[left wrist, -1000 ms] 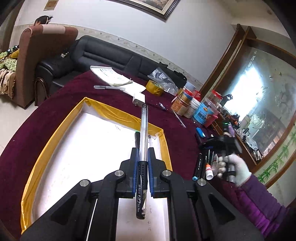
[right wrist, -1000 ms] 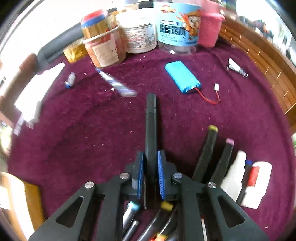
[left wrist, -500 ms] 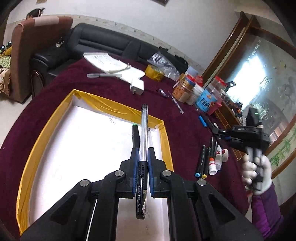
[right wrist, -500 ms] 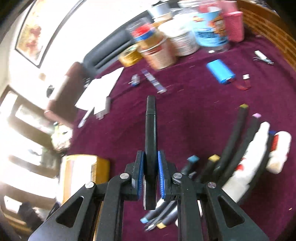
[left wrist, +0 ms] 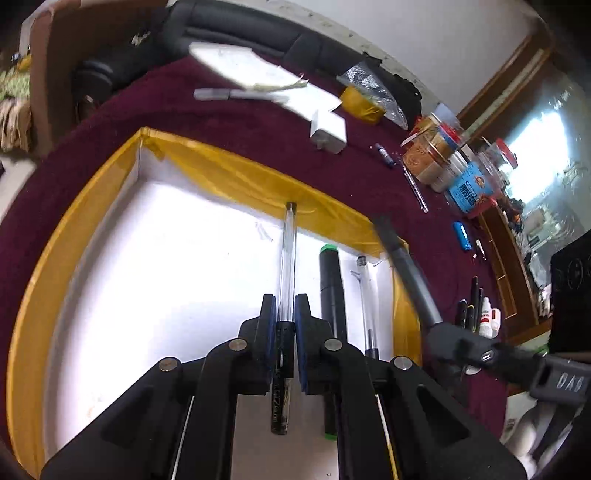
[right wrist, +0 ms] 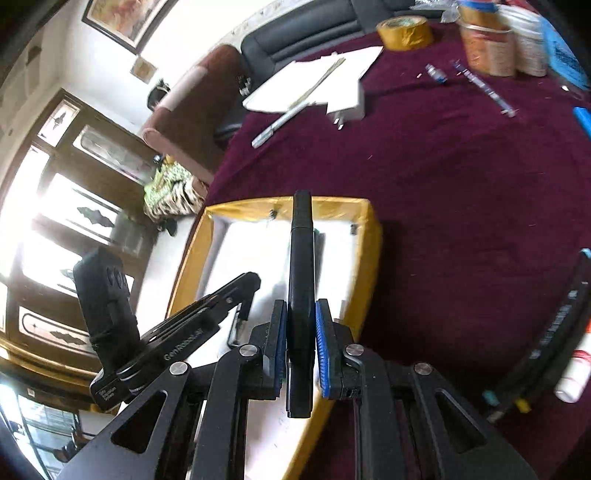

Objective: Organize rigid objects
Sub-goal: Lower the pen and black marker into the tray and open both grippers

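Note:
My left gripper (left wrist: pixel 284 308) is shut on a clear gel pen (left wrist: pixel 286 258) with a black grip, held low over the white floor of a yellow-rimmed tray (left wrist: pixel 236 173). A black marker with a green cap (left wrist: pixel 331 284) and another clear pen (left wrist: pixel 365 295) lie in the tray to its right. My right gripper (right wrist: pixel 300 314) is shut on a black marker (right wrist: pixel 301 258) and holds it over the tray's right rim (right wrist: pixel 371 236). That marker (left wrist: pixel 402 266) also shows in the left wrist view, slanting in from the right.
A row of markers and small white bottles (left wrist: pixel 476 310) lies on the maroon cloth right of the tray. Jars and tubs (left wrist: pixel 443 158) stand at the back right. Papers, a silver pen (left wrist: pixel 229 94), a white charger (left wrist: pixel 328 133), a tape roll (right wrist: pixel 404 31) lie behind.
My right gripper has swung left from the marker row, carrying the black marker over the tray's right rim. My left gripper has lowered toward the tray floor with its pen.

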{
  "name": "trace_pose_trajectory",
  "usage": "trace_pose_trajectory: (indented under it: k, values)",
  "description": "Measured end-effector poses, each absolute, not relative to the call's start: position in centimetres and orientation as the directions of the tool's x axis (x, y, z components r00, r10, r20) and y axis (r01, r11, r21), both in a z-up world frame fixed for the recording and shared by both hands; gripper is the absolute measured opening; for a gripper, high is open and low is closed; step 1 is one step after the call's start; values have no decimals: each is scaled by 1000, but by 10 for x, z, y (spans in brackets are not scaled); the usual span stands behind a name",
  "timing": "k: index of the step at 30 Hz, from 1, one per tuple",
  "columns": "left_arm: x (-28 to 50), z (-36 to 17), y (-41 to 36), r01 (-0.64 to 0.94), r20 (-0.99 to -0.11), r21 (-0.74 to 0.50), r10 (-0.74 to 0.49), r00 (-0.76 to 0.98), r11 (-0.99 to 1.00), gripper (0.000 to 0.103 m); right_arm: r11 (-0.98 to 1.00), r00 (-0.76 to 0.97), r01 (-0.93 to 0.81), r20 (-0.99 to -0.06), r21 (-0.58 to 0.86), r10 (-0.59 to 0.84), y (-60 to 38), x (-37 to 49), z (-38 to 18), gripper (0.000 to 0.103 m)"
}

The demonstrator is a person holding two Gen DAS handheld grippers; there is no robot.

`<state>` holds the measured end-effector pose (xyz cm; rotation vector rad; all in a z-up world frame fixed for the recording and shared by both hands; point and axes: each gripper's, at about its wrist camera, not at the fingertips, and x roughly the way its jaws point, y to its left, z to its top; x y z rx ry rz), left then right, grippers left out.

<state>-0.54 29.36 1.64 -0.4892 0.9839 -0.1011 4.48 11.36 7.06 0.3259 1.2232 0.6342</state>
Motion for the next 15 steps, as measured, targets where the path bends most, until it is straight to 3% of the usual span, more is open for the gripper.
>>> trace_pose_trajectory:
  k: [6, 9, 13, 15]
  values:
    - [-14, 18, 309, -176, -759, -473, -298, 580, 863, 7, 810, 172, -259, -800, 526, 575, 144, 51, 49, 13]
    - [-27, 32, 317, -178, -725, -496, -292, 624, 850, 13, 818, 165, -258, -810, 515, 562, 150, 54, 44, 13]
    - [-51, 51, 327, -187, -671, -540, -285, 685, 821, 42, 822, 144, -241, -819, 516, 556, 156, 53, 38, 14]
    - [-68, 58, 332, -194, -642, -566, -280, 714, 801, 45, 823, 140, -237, -820, 517, 555, 157, 54, 36, 15]
